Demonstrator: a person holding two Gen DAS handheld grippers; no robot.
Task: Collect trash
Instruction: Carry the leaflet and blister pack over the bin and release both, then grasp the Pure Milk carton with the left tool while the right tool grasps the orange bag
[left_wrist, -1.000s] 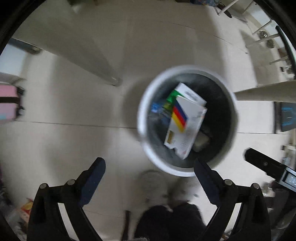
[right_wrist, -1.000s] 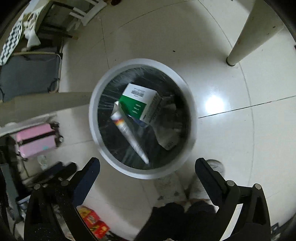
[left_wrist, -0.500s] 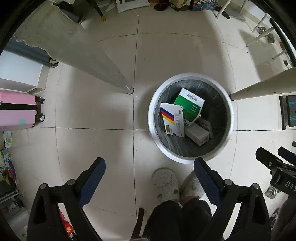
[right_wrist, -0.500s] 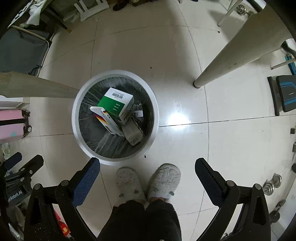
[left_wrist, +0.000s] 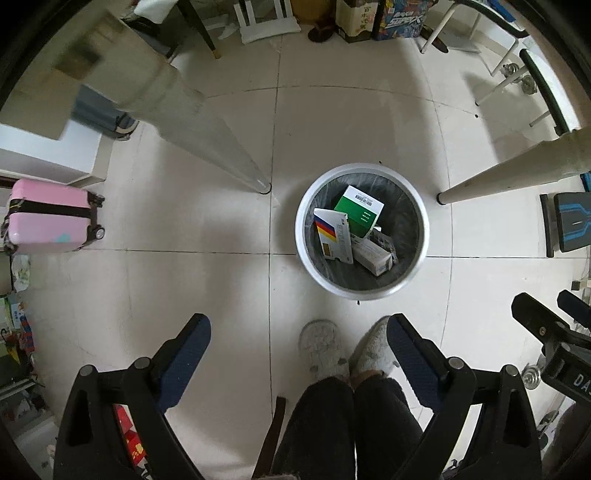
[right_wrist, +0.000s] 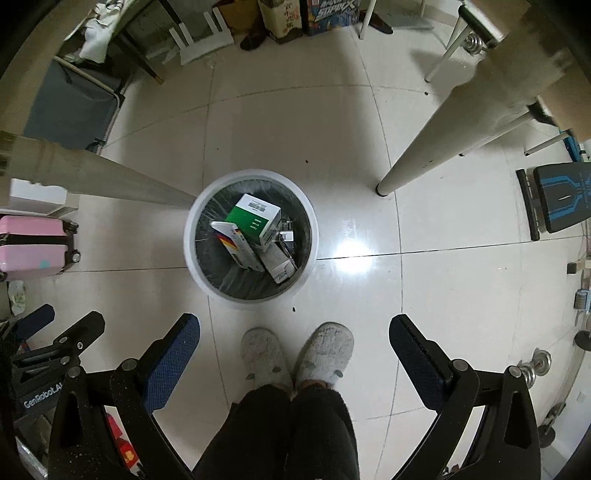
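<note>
Three light, stiff boxes (left_wrist: 357, 216) lie in the bin (left_wrist: 303, 236); I'd pinch their flat faces. Both my hand-held grippers (left_wrist: 298, 334) (right_wrist: 294, 332) gape wide, empty.

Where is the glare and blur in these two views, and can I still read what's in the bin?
Right wrist view: a bright glare patch on the floor tiles right of the bin, contents sharp. Left wrist view: no glare near the bin; the green box is crisp, only the near table leg is smeared. Both views bend straight lines at the edges.
</note>
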